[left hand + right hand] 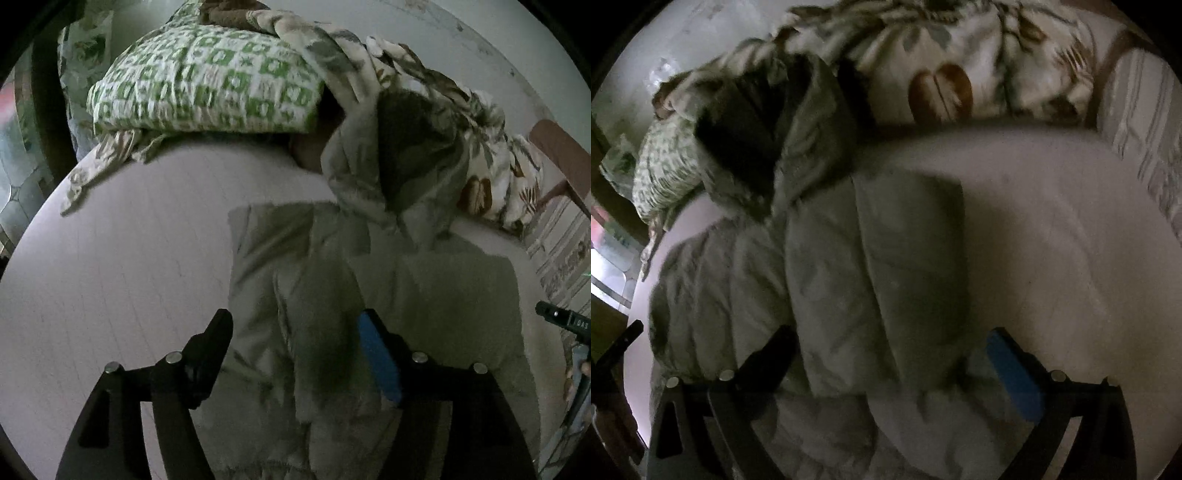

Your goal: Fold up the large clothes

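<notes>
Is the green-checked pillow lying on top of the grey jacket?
No, the green-checked pillow lies apart from the grey jacket.

jacket (pixel 871 266): blurred, near end cut off | right tongs (pixel 561 321): edge-cropped

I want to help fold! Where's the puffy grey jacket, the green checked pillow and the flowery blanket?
puffy grey jacket (pixel 332 295): left wrist view, middle of its quilted body.
green checked pillow (pixel 207 85): left wrist view, centre of its top.
flowery blanket (pixel 942 85): right wrist view, on its brown flower.
</notes>
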`<state>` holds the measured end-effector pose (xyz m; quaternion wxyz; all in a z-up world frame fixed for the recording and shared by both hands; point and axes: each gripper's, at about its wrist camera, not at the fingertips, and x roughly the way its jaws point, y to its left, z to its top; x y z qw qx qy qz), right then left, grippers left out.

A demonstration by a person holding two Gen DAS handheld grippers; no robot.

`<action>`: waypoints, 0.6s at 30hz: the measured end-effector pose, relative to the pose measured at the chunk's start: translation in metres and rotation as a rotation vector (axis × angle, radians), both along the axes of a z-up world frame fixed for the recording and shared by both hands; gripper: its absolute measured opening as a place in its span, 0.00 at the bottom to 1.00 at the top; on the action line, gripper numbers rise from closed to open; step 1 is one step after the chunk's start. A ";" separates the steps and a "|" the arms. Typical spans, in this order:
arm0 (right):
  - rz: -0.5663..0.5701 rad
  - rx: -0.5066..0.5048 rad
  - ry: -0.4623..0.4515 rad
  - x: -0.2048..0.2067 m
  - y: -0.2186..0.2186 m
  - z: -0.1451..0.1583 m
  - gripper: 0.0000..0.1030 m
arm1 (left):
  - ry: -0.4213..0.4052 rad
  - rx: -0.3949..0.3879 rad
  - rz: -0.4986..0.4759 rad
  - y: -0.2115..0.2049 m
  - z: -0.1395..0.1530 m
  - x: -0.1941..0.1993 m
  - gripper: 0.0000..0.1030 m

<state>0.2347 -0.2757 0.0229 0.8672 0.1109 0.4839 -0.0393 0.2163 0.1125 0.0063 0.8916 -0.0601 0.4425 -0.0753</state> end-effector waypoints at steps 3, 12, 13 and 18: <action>0.020 0.005 -0.033 0.024 0.002 0.018 1.00 | -0.010 0.020 -0.012 -0.009 0.013 0.023 0.70; 0.056 0.082 -0.092 0.106 0.009 0.035 1.00 | -0.042 0.099 -0.061 -0.050 0.021 0.098 0.70; 0.052 0.094 -0.094 0.116 0.010 0.035 1.00 | -0.043 0.097 -0.062 -0.056 0.020 0.108 0.70; 0.052 0.126 -0.114 0.157 0.012 0.034 1.00 | -0.059 0.098 -0.068 -0.077 0.017 0.148 0.70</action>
